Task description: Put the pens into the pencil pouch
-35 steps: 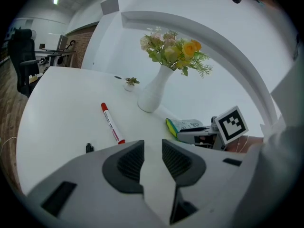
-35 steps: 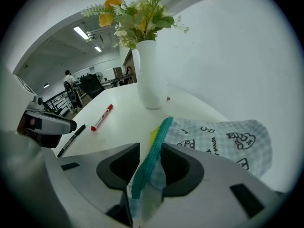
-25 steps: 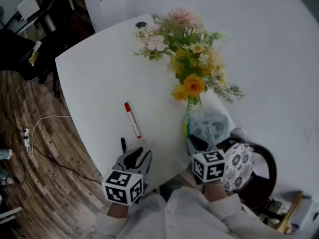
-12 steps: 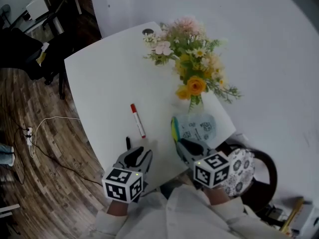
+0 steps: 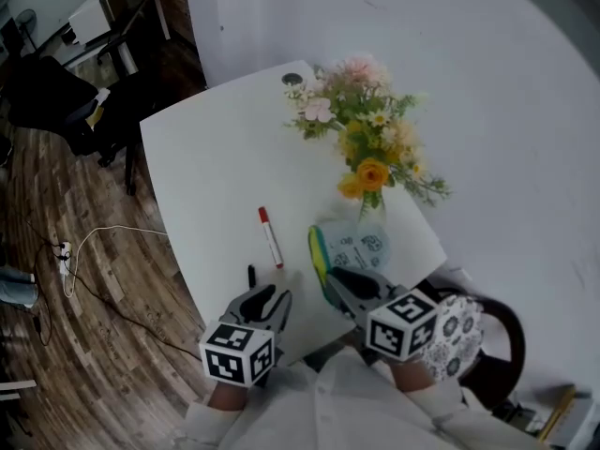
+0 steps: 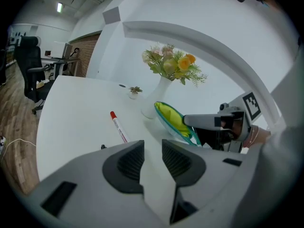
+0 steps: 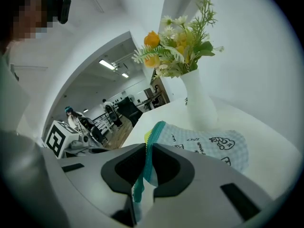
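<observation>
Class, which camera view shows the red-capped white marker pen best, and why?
The head view: the red-capped white marker pen lies whole and unobstructed on the white table, seen from above. The left gripper view shows it at a low angle, foreshortened. The right gripper view does not show it.

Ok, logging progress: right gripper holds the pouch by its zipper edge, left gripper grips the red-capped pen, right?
No: the left gripper is empty, jaws apart; the red-capped pen lies on the table, as the left gripper view shows. The right gripper does hold the pouch by its zipper edge.
</observation>
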### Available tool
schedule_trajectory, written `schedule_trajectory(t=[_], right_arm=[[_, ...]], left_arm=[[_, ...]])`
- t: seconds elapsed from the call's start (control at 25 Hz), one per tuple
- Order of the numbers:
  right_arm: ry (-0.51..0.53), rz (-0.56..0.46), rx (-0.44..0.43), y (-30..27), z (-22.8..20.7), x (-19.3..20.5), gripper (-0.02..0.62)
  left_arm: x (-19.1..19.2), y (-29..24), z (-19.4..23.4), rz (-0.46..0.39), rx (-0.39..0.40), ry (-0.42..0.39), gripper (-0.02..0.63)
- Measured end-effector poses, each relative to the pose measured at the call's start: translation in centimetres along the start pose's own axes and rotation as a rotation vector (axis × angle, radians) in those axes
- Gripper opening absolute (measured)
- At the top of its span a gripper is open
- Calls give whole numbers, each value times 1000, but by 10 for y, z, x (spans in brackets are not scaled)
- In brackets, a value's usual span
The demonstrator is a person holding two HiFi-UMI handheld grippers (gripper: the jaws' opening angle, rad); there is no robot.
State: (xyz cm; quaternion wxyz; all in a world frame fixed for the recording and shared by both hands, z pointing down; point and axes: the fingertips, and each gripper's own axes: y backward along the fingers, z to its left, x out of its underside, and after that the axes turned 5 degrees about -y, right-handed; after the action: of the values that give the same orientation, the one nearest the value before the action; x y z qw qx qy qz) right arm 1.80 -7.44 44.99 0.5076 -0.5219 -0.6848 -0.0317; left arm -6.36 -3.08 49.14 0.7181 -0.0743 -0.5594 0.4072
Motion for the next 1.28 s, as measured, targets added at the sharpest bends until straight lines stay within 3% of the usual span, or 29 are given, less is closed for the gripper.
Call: schedule_trajectory(t=[0.24, 0.48, 0.72, 1.28], right_arm=[[-40, -43, -104, 5, 20, -21, 44], [-162, -103, -223, 8, 39, -37, 44], [-226, -107, -268, 12, 49, -42, 44], [-548, -229, -454, 23, 41, -54, 44]], left_arm=[[-9, 4, 3, -26, -22, -2, 117], [-11, 12, 16, -31, -61, 4, 117], [-8, 18, 30, -26, -99, 13, 117], [4, 6, 47, 72, -152, -53, 117]])
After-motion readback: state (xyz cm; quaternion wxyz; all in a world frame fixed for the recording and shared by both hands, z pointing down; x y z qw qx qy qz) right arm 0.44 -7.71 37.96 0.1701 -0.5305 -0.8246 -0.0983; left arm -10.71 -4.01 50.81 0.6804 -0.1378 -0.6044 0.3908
